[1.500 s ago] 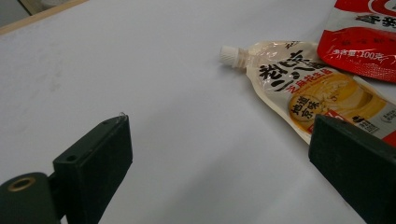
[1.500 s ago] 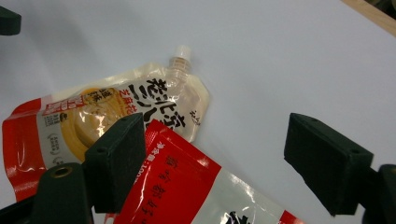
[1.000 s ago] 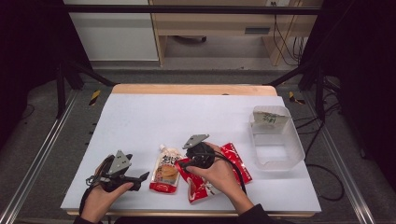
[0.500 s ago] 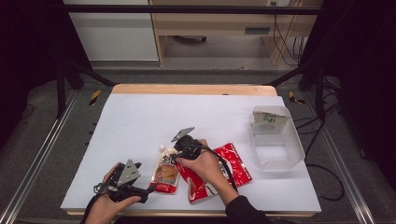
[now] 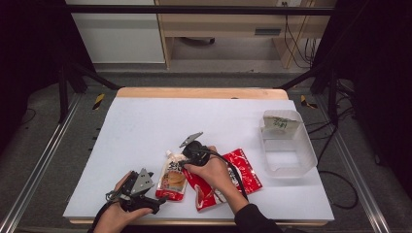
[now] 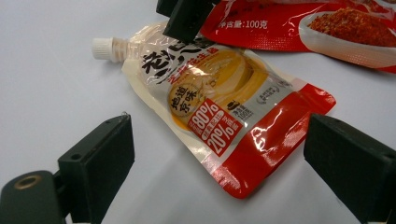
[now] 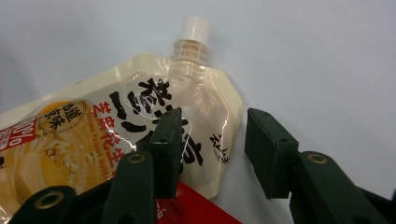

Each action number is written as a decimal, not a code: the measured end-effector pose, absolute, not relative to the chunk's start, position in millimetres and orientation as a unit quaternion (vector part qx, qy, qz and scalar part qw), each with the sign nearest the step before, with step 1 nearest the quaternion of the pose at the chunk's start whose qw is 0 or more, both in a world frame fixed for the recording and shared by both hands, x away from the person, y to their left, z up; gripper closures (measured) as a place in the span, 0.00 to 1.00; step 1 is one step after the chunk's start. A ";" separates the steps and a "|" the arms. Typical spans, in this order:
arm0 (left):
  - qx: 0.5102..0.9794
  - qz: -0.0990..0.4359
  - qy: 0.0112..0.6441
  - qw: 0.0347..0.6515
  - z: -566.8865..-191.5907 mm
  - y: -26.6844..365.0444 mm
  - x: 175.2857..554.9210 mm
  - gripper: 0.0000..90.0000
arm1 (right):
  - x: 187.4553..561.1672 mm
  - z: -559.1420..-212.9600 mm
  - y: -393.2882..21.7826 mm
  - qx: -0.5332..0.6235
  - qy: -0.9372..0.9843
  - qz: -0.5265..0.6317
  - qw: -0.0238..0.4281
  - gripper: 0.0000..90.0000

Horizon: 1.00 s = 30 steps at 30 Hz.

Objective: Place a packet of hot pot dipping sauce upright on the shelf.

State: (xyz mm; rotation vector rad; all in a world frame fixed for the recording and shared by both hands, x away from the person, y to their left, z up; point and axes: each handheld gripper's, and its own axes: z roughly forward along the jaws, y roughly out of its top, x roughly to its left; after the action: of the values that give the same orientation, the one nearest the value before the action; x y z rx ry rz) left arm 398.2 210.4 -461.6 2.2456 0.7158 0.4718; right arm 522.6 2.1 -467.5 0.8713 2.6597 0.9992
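right gripper (image 7: 212,154) sits at the top edge of the sauce pouch (image 7: 116,135), jaws straddling its upper corner below the white cap (image 7: 195,27); they have just been closing, and one pad lies on the film while the other stands off the edge, so no pinch yet. left gripper (image 6: 219,168) is wide open, holding nothing, just short of the pouch's red bottom end. the pouch lies flat on the white table (image 5: 145,126), its side touching the red packet (image 5: 228,177). a clear tub (image 5: 286,143) stands well apart beyond the packet.
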 end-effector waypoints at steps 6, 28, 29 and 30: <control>0.871 0.182 0.281 0.359 -462.3 211.1 399.4 0.11 | 522.3 -467.8 2.4 0.292 0.892 0.335 0.081 0.68; 0.867 0.173 0.285 0.371 -459.3 216.2 400.6 0.12 | 514.8 -462.1 9.5 0.287 0.890 0.344 0.084 0.99; 0.863 0.175 0.286 0.377 -457.5 218.9 400.8 0.12 | 514.6 -460.6 10.8 0.282 0.890 0.348 0.086 0.99; 0.860 0.178 0.287 0.382 -455.3 221.8 401.0 0.12 | 514.4 -458.1 12.2 0.279 0.889 0.352 0.089 0.99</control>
State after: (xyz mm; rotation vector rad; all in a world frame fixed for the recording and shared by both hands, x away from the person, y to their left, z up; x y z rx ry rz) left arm 401.0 221.8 -455.3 2.1936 0.7319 0.4546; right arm 514.4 12.2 -458.1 0.8288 2.6455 1.0473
